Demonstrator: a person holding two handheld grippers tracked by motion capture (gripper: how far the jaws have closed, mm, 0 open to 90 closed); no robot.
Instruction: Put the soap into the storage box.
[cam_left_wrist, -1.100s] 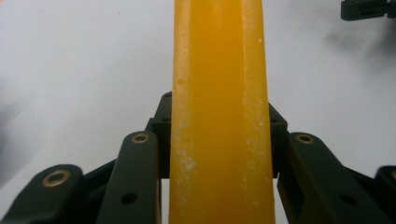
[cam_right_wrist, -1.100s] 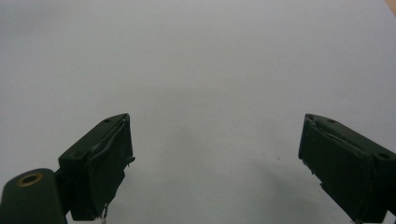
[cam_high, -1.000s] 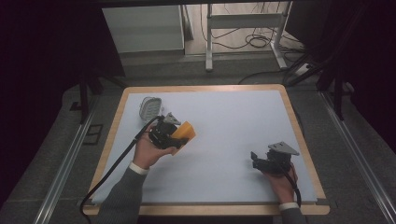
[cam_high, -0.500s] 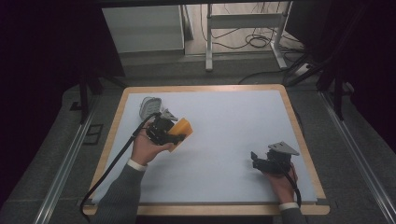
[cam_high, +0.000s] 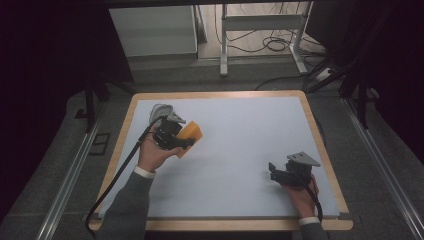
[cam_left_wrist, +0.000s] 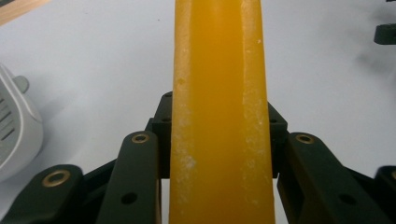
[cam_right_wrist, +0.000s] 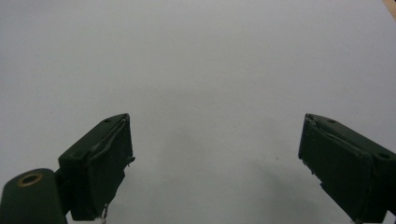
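Your left hand-held gripper (cam_high: 187, 139) is clamped on the yellow sponge (cam_left_wrist: 219, 112) over the tabletop's (cam_high: 250, 130) far-left part beside a white gadget (cam_left_wrist: 14, 130), right hand-held gripper (cam_right_wrist: 215, 163) spread wide near-right.

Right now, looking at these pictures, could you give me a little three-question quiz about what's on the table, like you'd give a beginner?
1. True or false: the left gripper is shut on the orange block.
2. What lies on the table just beyond the left gripper: A) a white grated object, B) a red cup, C) a book?
3. Fill in: the right gripper has its jaws ____, with nothing between them.

Key: 1 true. 2 A, the white grated object. 3 open.
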